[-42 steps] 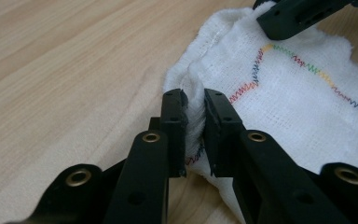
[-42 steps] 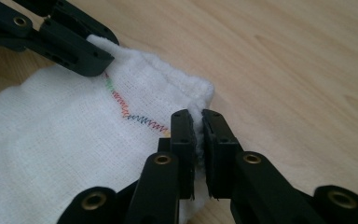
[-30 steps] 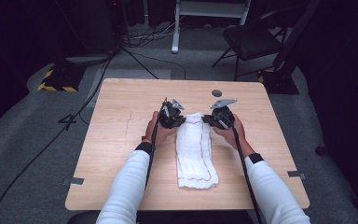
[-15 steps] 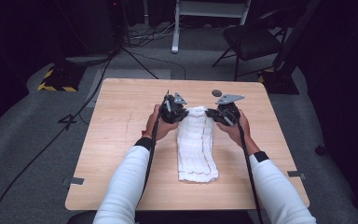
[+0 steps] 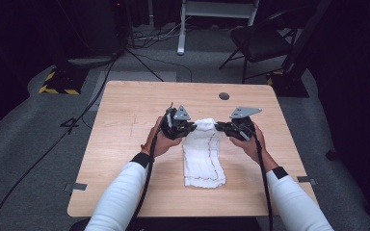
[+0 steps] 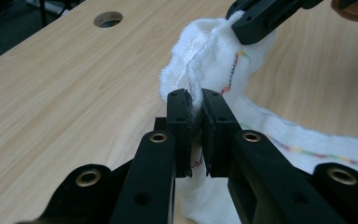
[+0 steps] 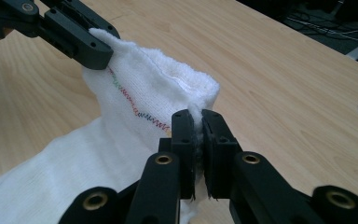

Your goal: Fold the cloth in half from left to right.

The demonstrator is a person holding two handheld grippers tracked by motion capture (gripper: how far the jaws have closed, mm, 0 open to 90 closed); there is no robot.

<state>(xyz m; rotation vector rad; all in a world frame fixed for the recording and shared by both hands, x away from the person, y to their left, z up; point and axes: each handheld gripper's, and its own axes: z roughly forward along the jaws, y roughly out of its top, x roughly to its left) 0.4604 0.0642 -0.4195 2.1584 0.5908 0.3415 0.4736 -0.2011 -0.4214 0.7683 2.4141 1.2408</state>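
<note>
A white towel (image 5: 203, 156) with a multicoloured stitched line lies folded lengthwise in the middle of the wooden table (image 5: 125, 139). Its far end is lifted off the wood. My left gripper (image 5: 189, 128) is shut on the towel's far left corner, and the cloth (image 6: 205, 60) bulges up between its jaws (image 6: 195, 100). My right gripper (image 5: 220, 127) is shut on the far right corner, pinching the towel (image 7: 140, 93) at its folded edge (image 7: 194, 116). Each gripper view shows the other gripper clamped on the opposite corner. The near end of the towel rests flat on the table.
A round cable hole (image 5: 224, 96) sits near the table's far edge, beyond the grippers. A dark chair (image 5: 265, 43) and a white stand (image 5: 212, 19) are on the floor behind the table. Cables run across the floor at left.
Both grippers have moved toward the person's side with the towel's far end held up. The towel's near end has slid closer to the front edge.
</note>
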